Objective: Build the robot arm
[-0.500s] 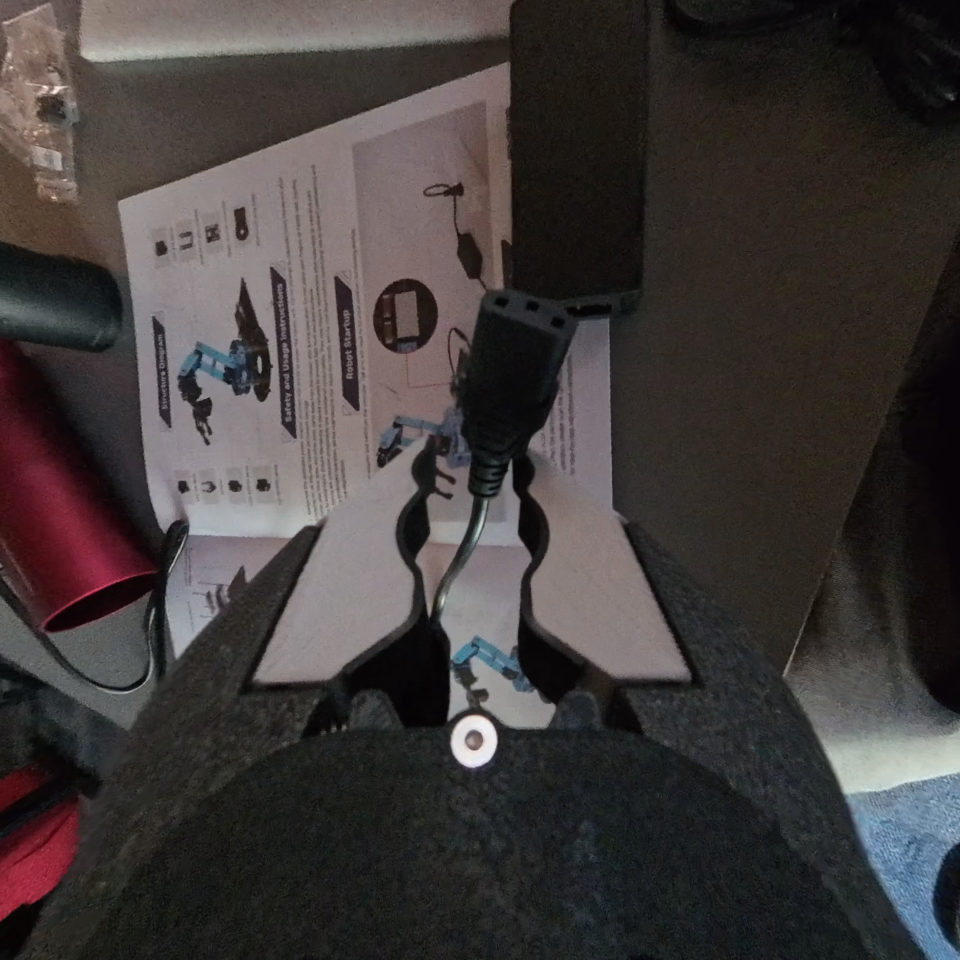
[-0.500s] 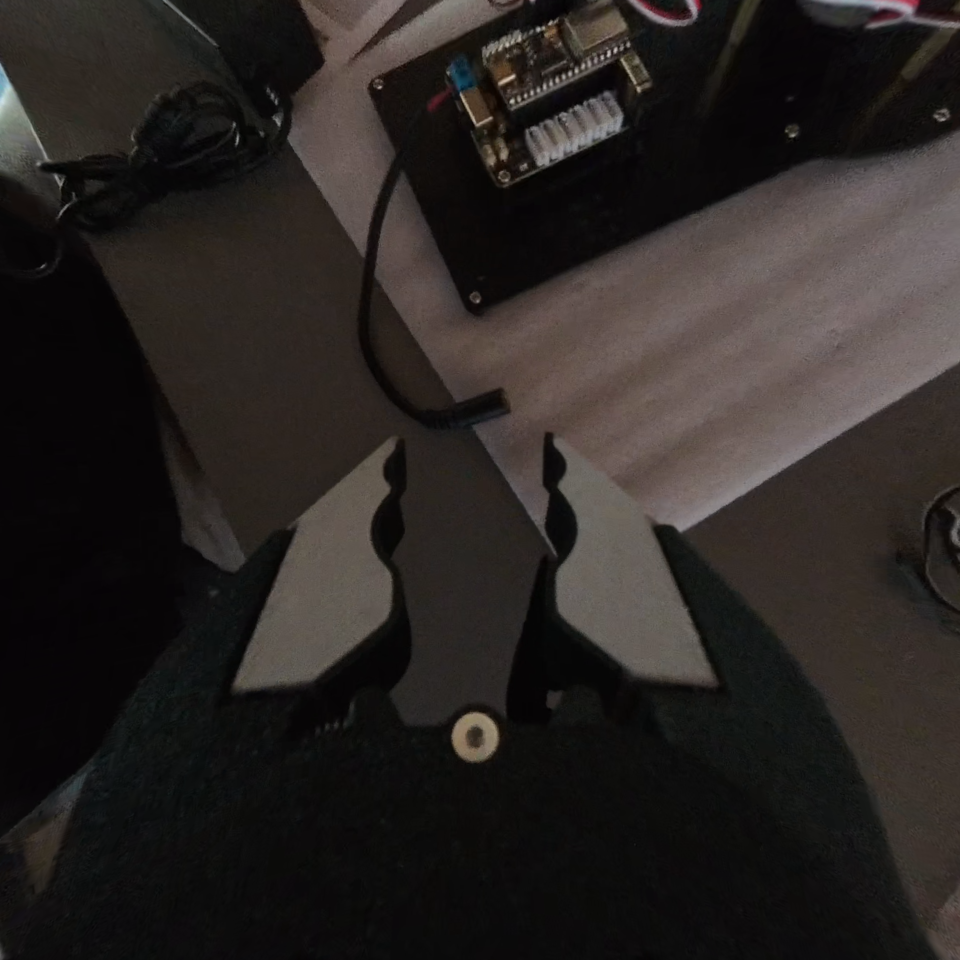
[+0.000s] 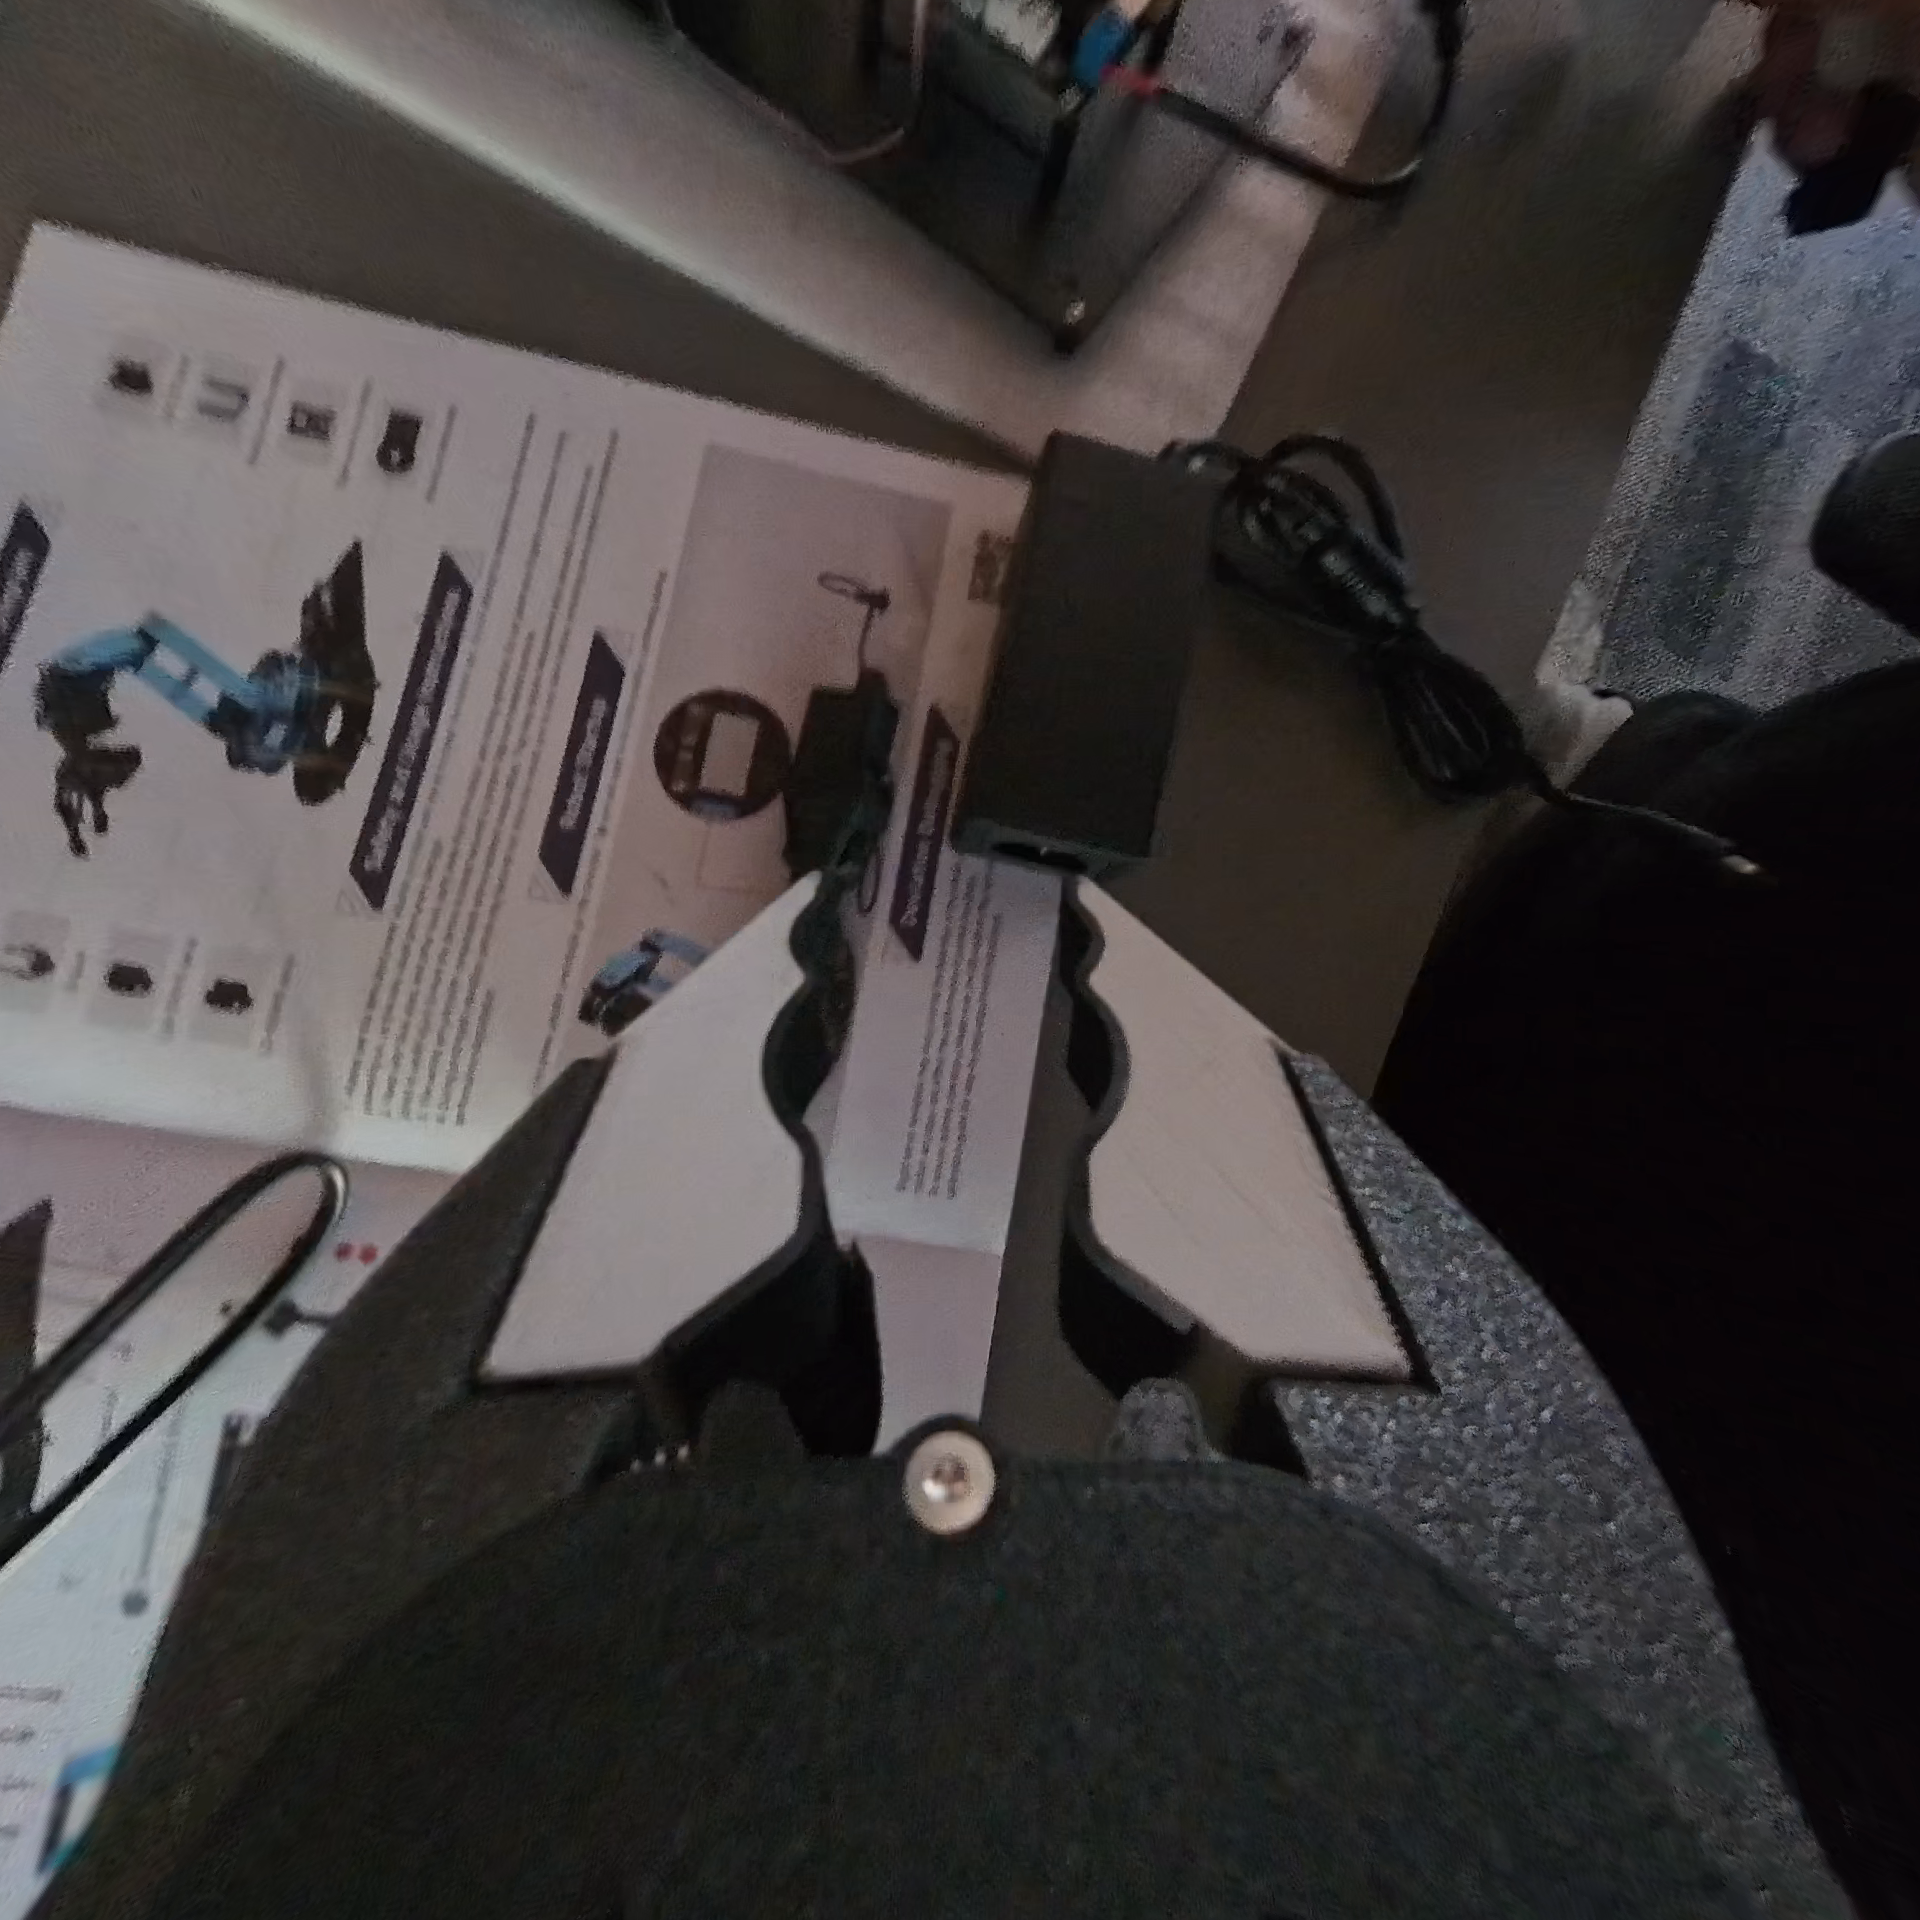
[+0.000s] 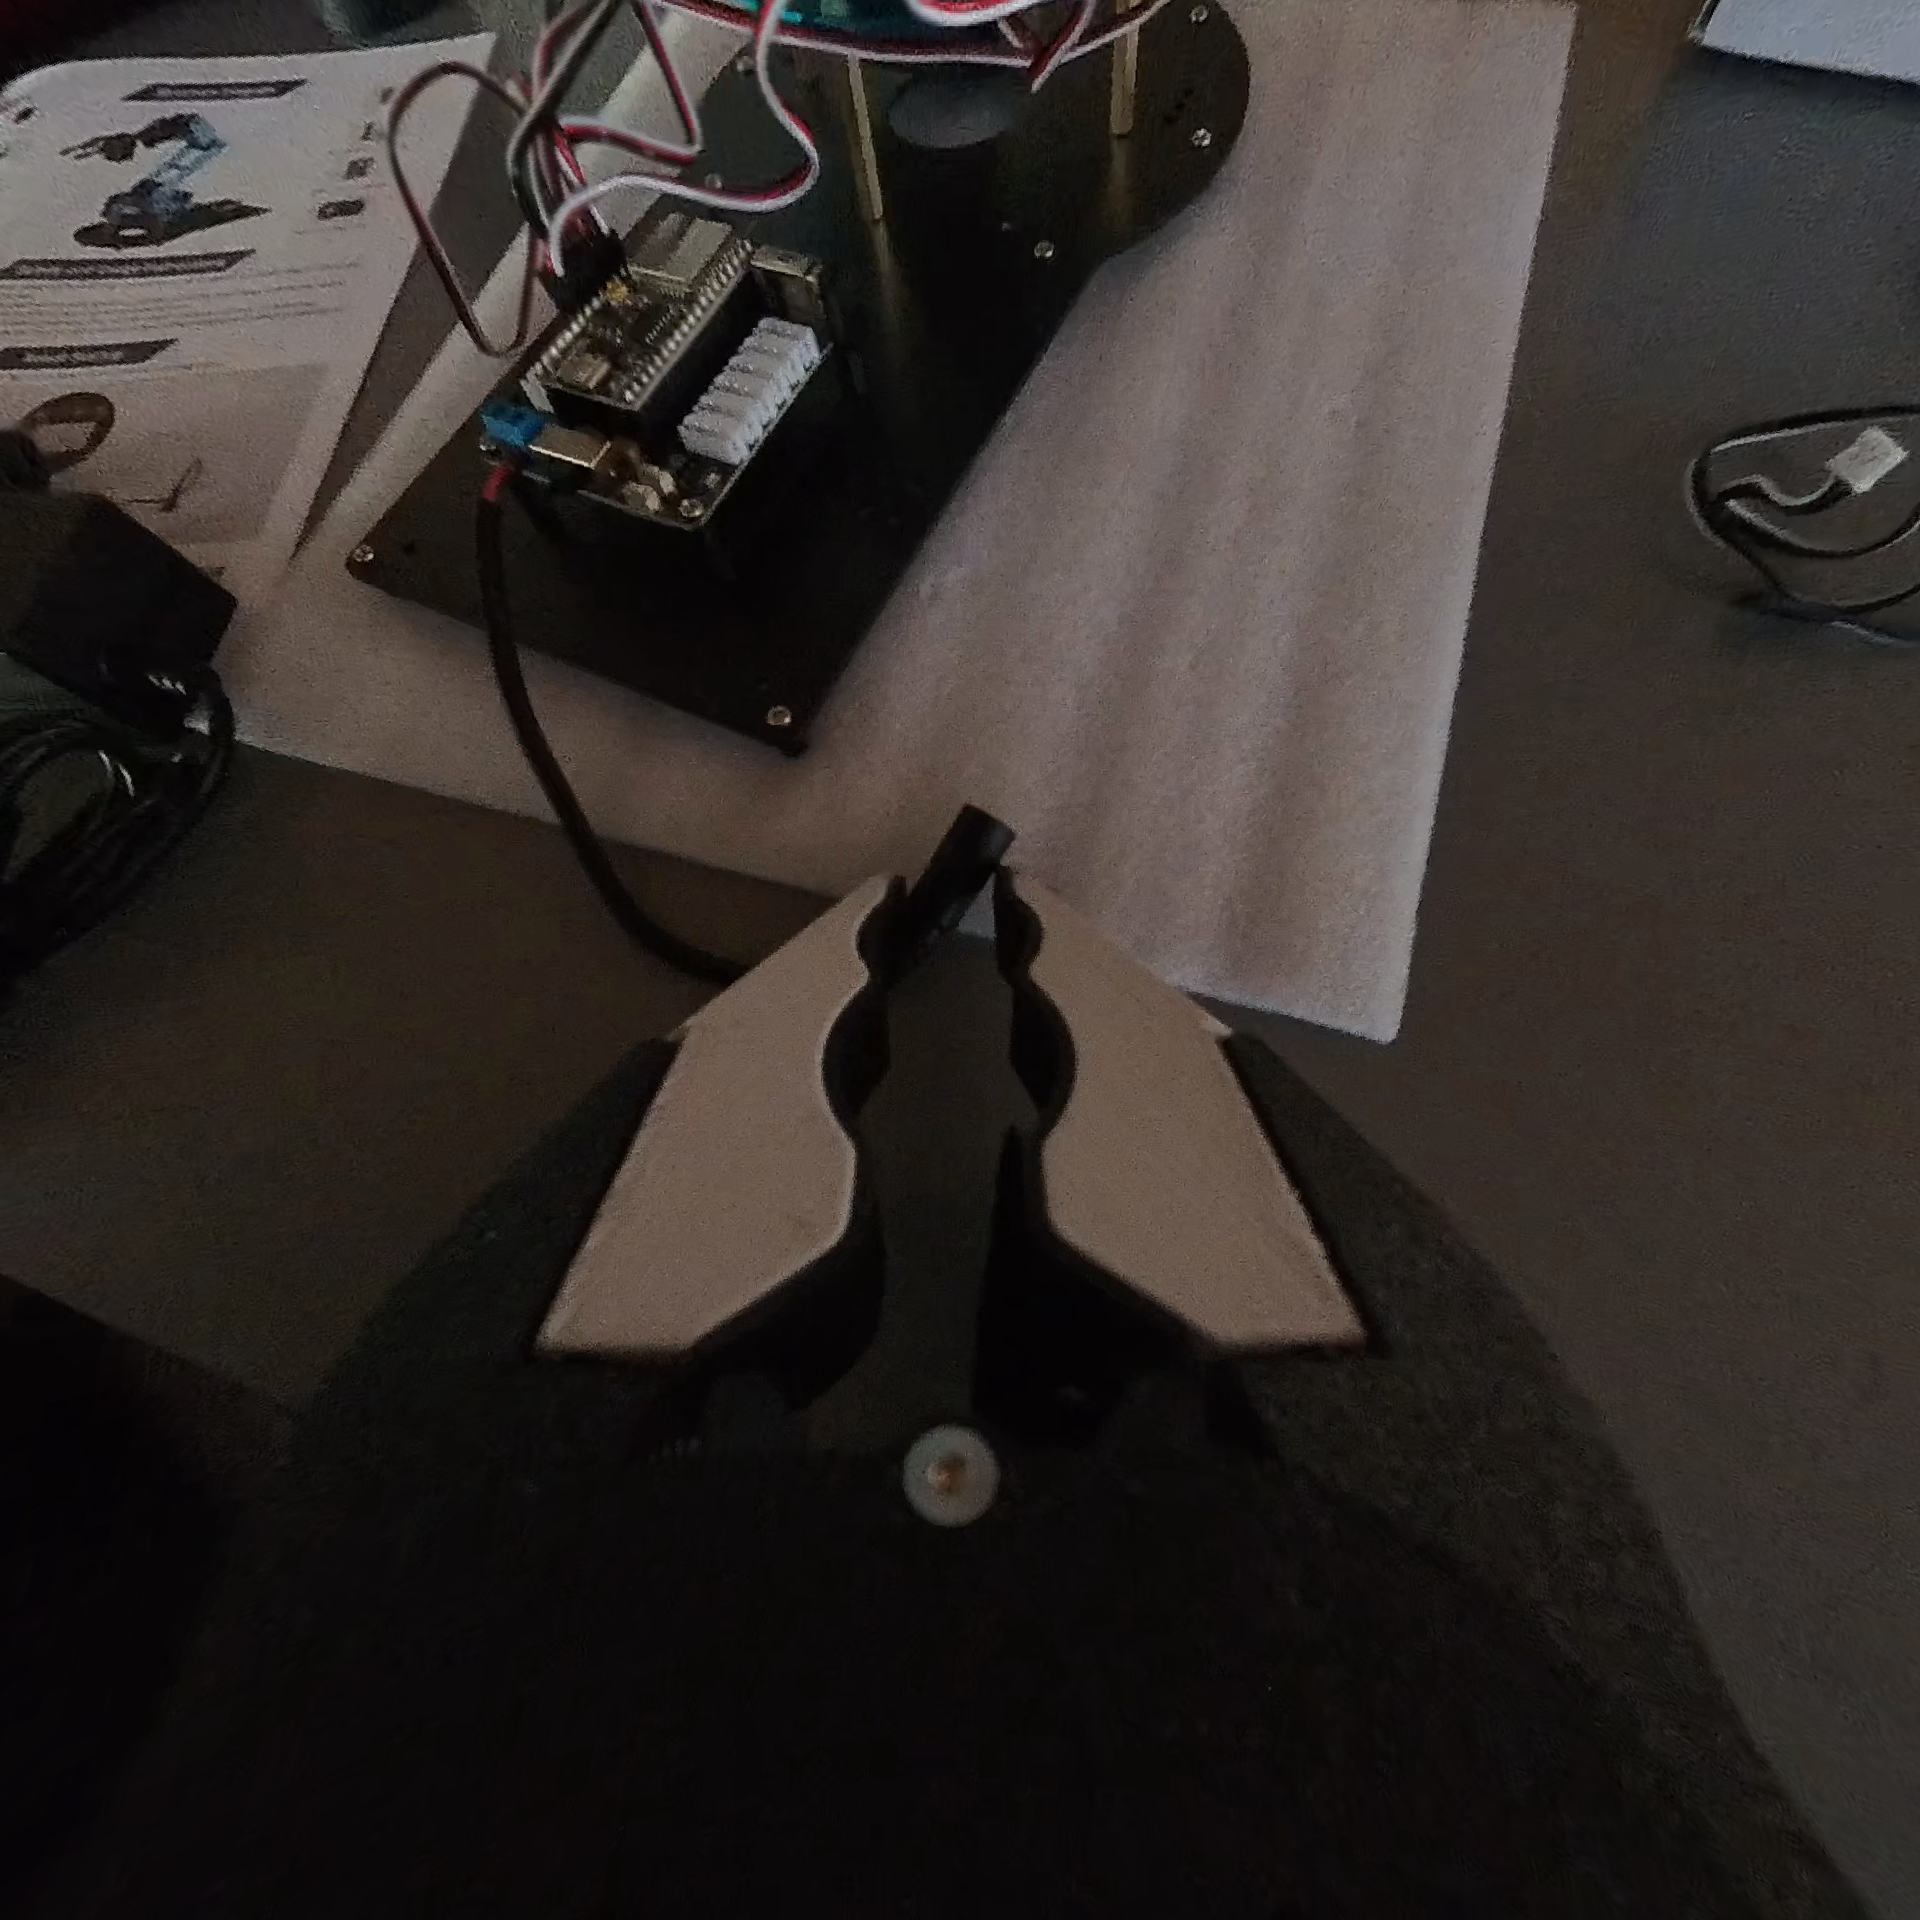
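Beside baseplate [image 4: 644, 623], right gripper [image 4: 943, 891] pinches plug [image 4: 961, 857].

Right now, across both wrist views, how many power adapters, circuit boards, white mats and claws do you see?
Power adapter: 1
Circuit board: 1
White mat: 1
Claws: 2 (left claw open; right claw shut on the cable plug)
Total: 5

A printed instruction sheet [image 3: 499, 727] lies flat on the dark tabletop [image 4: 1662, 935], with a black power brick [image 3: 1091, 655] resting across its edge and its bundled cable [image 3: 1371, 623] just beside. A circuit board [image 4: 665, 384] (red, white and black wires plugged in) sits on a black base plate [image 4: 727, 623], upon white foam sheet [image 4: 1247, 623].
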Demonstrator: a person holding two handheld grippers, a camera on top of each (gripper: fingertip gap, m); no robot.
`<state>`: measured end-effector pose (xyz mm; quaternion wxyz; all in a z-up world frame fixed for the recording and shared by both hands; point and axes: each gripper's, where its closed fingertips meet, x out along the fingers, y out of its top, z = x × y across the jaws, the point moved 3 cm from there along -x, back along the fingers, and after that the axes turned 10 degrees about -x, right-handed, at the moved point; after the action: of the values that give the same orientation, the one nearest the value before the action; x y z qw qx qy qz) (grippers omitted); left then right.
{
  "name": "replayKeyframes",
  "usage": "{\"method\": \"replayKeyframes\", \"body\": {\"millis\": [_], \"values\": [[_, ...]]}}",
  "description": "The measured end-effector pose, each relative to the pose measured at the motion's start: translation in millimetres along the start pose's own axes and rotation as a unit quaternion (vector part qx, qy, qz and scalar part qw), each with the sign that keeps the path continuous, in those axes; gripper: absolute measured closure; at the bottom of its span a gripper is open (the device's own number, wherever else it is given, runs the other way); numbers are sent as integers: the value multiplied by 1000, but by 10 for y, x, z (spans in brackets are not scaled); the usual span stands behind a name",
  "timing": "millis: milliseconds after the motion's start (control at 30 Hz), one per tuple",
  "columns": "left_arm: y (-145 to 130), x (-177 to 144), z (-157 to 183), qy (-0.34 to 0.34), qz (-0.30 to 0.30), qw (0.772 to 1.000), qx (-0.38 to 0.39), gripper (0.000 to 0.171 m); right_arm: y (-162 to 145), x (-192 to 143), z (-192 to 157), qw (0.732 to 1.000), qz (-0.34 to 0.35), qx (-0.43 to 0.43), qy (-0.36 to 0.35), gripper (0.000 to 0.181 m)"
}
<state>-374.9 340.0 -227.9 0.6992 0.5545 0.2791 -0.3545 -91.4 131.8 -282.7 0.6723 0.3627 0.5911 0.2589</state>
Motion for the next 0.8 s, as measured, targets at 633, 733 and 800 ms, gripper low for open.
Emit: {"method": "replayKeyframes", "body": {"millis": [633,733,800], "values": [[-546,348,1711,-284,-70,835,467,128,379,-505,-1203,856,202,-436,192,173],[-559,535,1682,-254,-69,813,519,125,320,-492,-1301,853,181,-449,194,173],[-562,608,1698,-253,-91,818,508,111,287,-473,-1324,854,167,-453,192,173]]}}
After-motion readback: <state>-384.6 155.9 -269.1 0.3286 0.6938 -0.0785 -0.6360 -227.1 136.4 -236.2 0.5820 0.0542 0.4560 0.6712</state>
